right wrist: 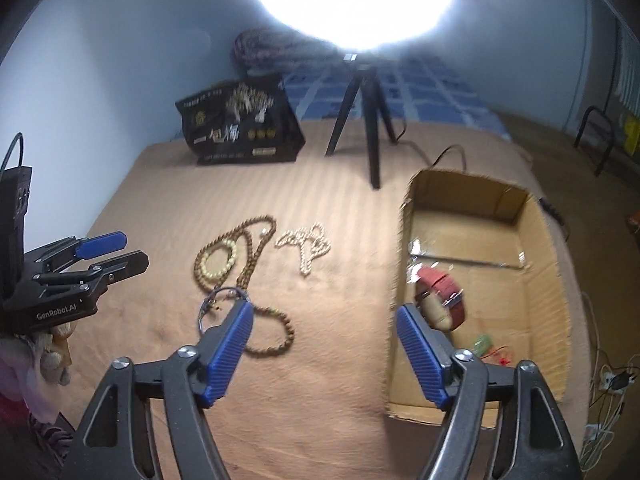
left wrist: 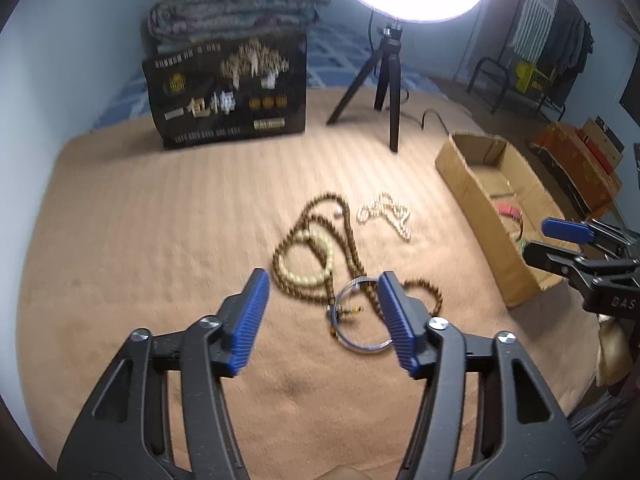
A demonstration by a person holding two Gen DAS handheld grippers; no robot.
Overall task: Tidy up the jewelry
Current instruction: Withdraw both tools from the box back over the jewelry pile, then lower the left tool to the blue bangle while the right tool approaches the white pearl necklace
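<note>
On the tan bedspread lie a long brown bead necklace (left wrist: 340,232) (right wrist: 256,240), a pale green bead bracelet (left wrist: 306,258) (right wrist: 218,260), a white pearl necklace (left wrist: 386,214) (right wrist: 308,246) and a silver bangle (left wrist: 356,316) (right wrist: 218,300). My left gripper (left wrist: 324,280) is open and empty, hovering over the bangle and brown beads. My right gripper (right wrist: 324,312) is open and empty, over the left wall of the cardboard box (right wrist: 400,280) (left wrist: 472,196). The box holds a red watch strap (right wrist: 444,292) and small green and red pieces (right wrist: 486,346).
A ring light on a black tripod (left wrist: 386,80) (right wrist: 370,120) stands behind the jewelry. A black printed bag (left wrist: 228,92) (right wrist: 240,120) with folded blankets (left wrist: 236,4) behind it sits at the back left. Cables (right wrist: 604,392) lie on the floor at right.
</note>
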